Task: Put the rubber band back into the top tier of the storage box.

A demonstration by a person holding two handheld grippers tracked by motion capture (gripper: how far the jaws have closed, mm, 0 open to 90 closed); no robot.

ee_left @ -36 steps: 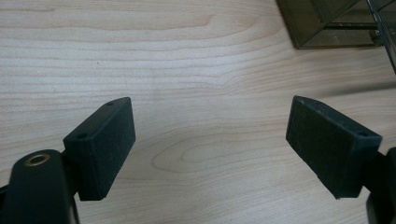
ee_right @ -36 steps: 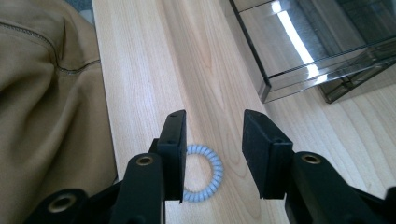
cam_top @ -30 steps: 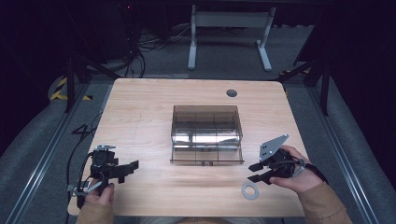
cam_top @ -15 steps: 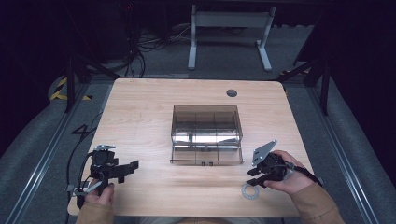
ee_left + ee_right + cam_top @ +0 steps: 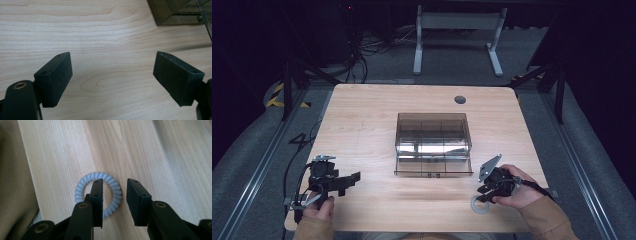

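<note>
Hands low at the near edge of the wooden surface [image 5: 372, 125] in the high view: left gripper [image 5: 353, 178] at near left, right gripper [image 5: 482, 192] tipped down onto a pale spiral hair tie [image 5: 479, 206]; smoky plastic organizer box [image 5: 433, 144] mid-surface, bare wood around.

Left gripper view: jaws spread wide over bare wood, holding nothing, box corner at top right.

Right gripper view: jaws narrowly parted, straddling the tie's right arc, one jaw inside the ring, near the surface's edge.

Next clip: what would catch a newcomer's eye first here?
The smoky transparent organizer box stands at the middle of the wooden table. Near the front edge, the right tool sits over a pale blue coil hair tie, jaws open, one inside the ring and one outside. The left tool hangs wide open over bare wood at the front left.
</note>
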